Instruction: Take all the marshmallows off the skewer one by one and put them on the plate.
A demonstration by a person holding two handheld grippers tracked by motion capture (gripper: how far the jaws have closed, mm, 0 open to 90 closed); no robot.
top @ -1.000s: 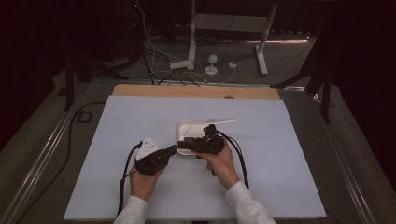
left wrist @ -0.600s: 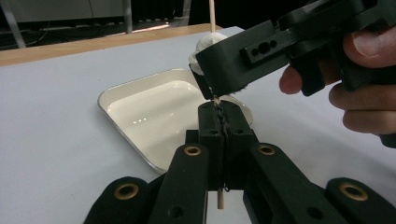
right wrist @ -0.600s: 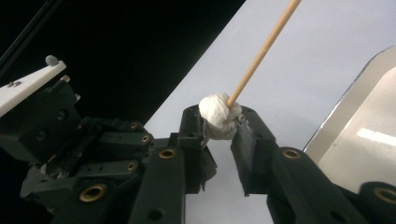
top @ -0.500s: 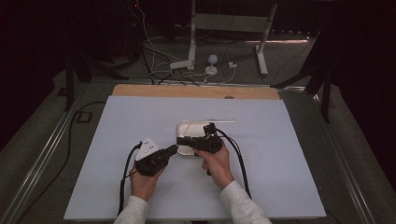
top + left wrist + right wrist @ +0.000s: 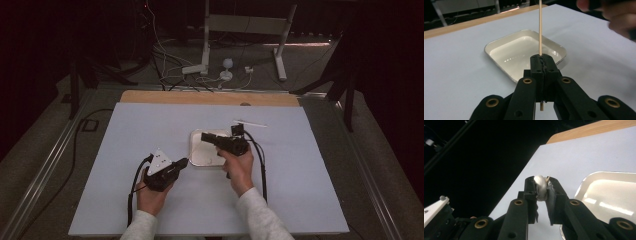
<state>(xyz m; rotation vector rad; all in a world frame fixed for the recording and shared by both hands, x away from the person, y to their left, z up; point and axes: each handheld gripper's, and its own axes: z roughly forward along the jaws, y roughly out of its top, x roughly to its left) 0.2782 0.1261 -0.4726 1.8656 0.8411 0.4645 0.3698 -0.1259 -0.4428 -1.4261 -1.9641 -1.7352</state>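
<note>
Left gripper view looks along the left gripper (image 5: 541, 63), whose two black jaws are pressed together on a thin wooden skewer (image 5: 540, 27); the stick runs up between the pads and out of the top of the frame, and its lower end pokes out beneath the jaws. Just beyond the tips lies a cream square dish (image 5: 499, 42) with rounded corners, on the pale blue table sheet (image 5: 454, 75). The person's other hand (image 5: 614, 17) is blurred at the upper right corner.

Right gripper view shows the right gripper (image 5: 541, 187) with its jaws clamped on a small white rounded piece (image 5: 540, 187), which sits between the pads; a pale point, seemingly a skewer tip, shows just beside it, though what the white piece is cannot be told. To the right of the jaws sits the dish (image 5: 599, 178), and the grey plate of the left gripper shows in the lower left corner.

High view places both grippers near the middle of the sheet (image 5: 125, 130). The left gripper (image 5: 185, 162) sits at the dish's (image 5: 197, 159) lower left corner, held by the left hand (image 5: 150, 197). The right gripper (image 5: 206, 136) is held over the dish by the right hand (image 5: 239, 167). A wooden board edge (image 5: 200, 97) runs along the far side of the sheet
</note>
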